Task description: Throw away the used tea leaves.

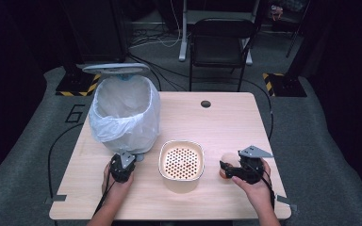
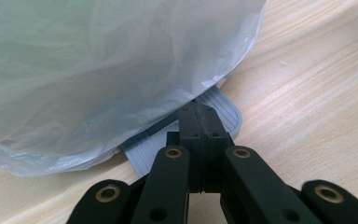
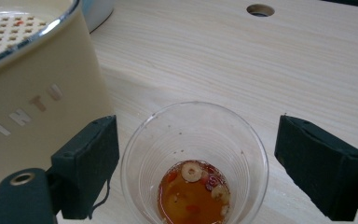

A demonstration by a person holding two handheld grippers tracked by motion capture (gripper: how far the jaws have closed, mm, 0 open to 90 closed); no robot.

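Note:
A clear plastic cup (image 3: 168, 135) stands upright on the table, holding a little orange liquid with cereal rings at the bottom. My right gripper (image 3: 196, 140) is open around it, one jaw on each side with a small gap to the rim. From above, the cup (image 1: 228, 159) sits just right of a cream strainer container (image 1: 181, 160), with the right gripper (image 1: 226, 168) at it. My left gripper (image 2: 199, 112) is shut, its tips on the ribbed grey pedal (image 2: 226, 112) at the foot of the bin (image 1: 125, 113). The bin's lid (image 1: 115, 68) stands raised.
A white plastic bag (image 2: 98, 70) lines the bin and hangs over its sides. The cream container (image 3: 37, 98) has a perforated insert and stands close to the cup's left. A cable hole (image 1: 205, 103) lies at the table's far edge. A black chair (image 1: 219, 42) stands behind.

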